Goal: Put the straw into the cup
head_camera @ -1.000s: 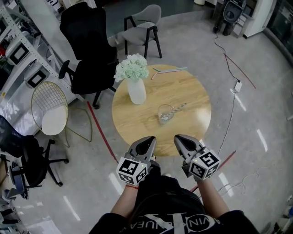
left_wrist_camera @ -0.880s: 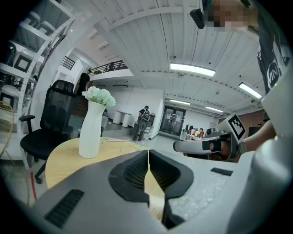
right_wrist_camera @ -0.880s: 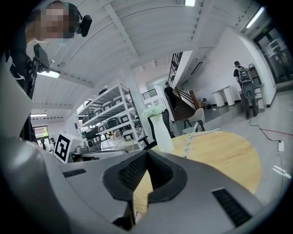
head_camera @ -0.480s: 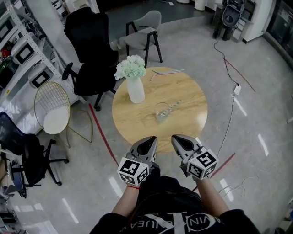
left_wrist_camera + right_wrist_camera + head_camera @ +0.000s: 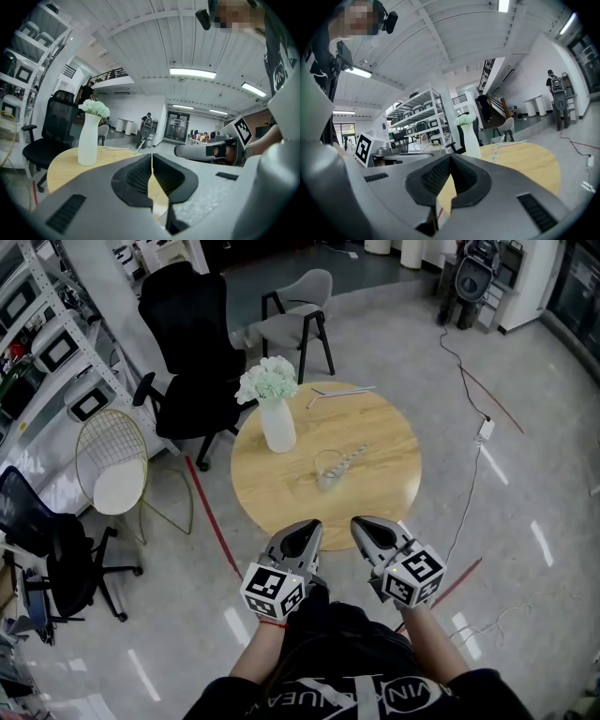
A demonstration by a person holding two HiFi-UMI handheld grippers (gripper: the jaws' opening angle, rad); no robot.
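A clear glass cup (image 5: 329,470) stands near the middle of the round wooden table (image 5: 394,442). A straw (image 5: 353,457) leans out of it toward the far right. Two more straws (image 5: 341,390) lie at the table's far edge. My left gripper (image 5: 308,525) and right gripper (image 5: 361,523) are held side by side just short of the table's near edge, both shut and holding nothing. In the left gripper view the jaws meet in front of the table, and the leaning straw (image 5: 139,145) shows beyond them. The right gripper view shows the same straw (image 5: 499,140).
A white vase of white flowers (image 5: 278,424) stands at the table's far left. A black office chair (image 5: 187,343) and a grey chair (image 5: 298,298) stand behind the table, and a gold wire chair (image 5: 111,470) is at the left. Shelving lines the left wall. Cables (image 5: 473,442) run along the floor at the right.
The table and cup have drifted slightly up and away in the head view. Both grippers stay shut in about the same place.
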